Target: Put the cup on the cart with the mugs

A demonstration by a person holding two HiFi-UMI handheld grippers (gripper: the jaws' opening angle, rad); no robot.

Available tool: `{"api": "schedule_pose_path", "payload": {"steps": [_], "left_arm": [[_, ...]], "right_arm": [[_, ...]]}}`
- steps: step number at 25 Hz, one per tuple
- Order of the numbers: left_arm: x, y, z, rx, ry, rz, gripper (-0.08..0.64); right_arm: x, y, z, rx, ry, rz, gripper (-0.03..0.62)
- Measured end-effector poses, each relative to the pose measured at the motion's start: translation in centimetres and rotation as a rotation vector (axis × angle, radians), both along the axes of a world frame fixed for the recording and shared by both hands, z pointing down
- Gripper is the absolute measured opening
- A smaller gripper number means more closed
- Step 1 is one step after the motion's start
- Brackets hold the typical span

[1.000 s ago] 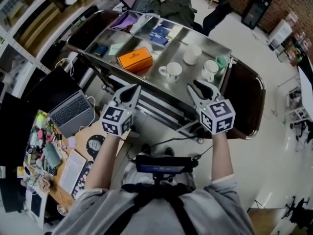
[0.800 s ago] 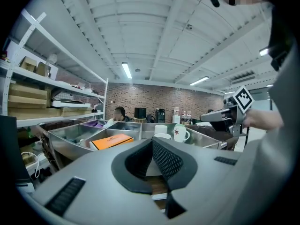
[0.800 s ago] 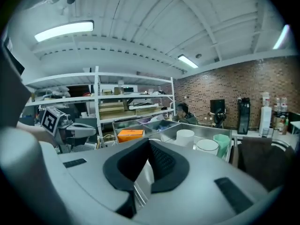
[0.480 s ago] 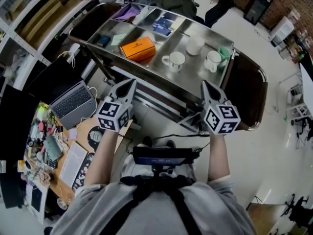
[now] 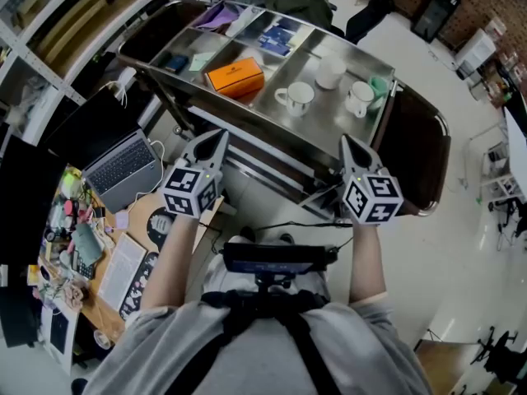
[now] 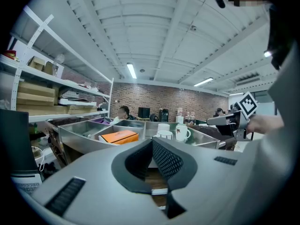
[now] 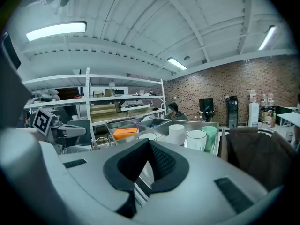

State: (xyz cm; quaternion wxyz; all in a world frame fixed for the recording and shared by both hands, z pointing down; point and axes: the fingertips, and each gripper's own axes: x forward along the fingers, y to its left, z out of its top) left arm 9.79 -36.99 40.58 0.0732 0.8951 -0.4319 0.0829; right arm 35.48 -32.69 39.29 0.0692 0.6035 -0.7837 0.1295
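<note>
In the cart's (image 5: pixel 317 126) right-hand bay: white mug (image 5: pixel 294 97), second mug (image 5: pixel 359 99), white cup (image 5: pixel 330 72) and green cup (image 5: pixel 378 89), the green one just beside the second mug. Middle bay: orange box (image 5: pixel 235 76). Left bay: small blue and pale-green items, too small to identify. Left gripper (image 5: pixel 218 138) and right gripper (image 5: pixel 350 144) are both clenched on nothing, short of the cart's near rim.

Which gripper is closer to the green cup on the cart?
Right. The right gripper sits below the green cup in the head view, slightly to its left; the left gripper is much farther over, below the orange box.
</note>
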Motion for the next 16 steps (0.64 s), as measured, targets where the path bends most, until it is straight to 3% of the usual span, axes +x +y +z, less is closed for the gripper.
{"api": "schedule_pose_path", "payload": {"steps": [16], "left_arm": [[0.6,-1.4,0.4,-0.009,0.017,-0.002,0.006]], "right_arm": [[-0.1,-1.3,0.1,-0.008,0.021,-0.027,0.009]]}}
